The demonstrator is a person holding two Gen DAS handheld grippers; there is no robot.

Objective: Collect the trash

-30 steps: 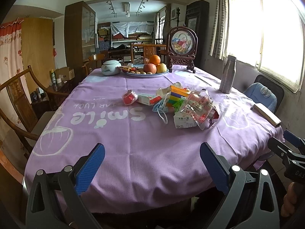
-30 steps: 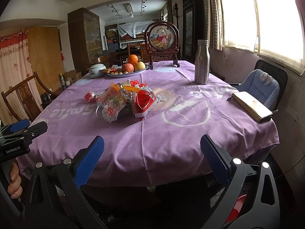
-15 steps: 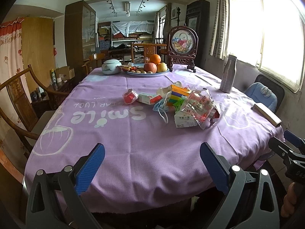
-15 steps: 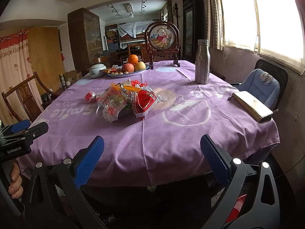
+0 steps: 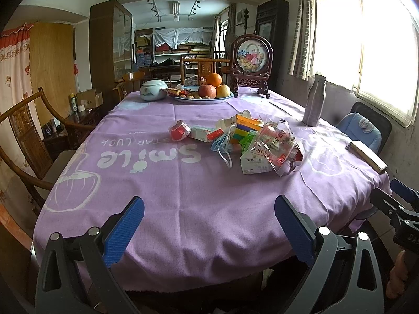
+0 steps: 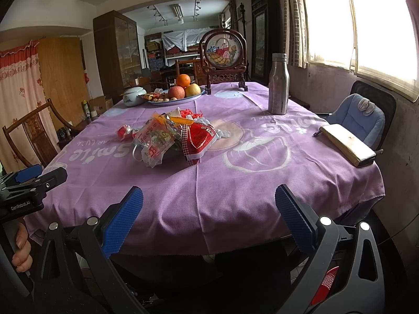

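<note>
Left wrist view: trash pile (image 5: 248,141) mid-table, well beyond both grippers' wide, empty jaws.

Left hand-held gripper (image 5: 209,226) gaping, level; right hand-held gripper (image 6: 209,218) likewise, nothing held.

A: Table covering?
B: Tablecloth (image 5: 183,183): matt woven purple cloth.
A: Trash?
B: Wrappers (image 6: 157,141): glossy crinkled plastic; carton (image 5: 252,163): matt paper.
A: Bottle (image 6: 278,83)?
B: Brushed metal.
</note>
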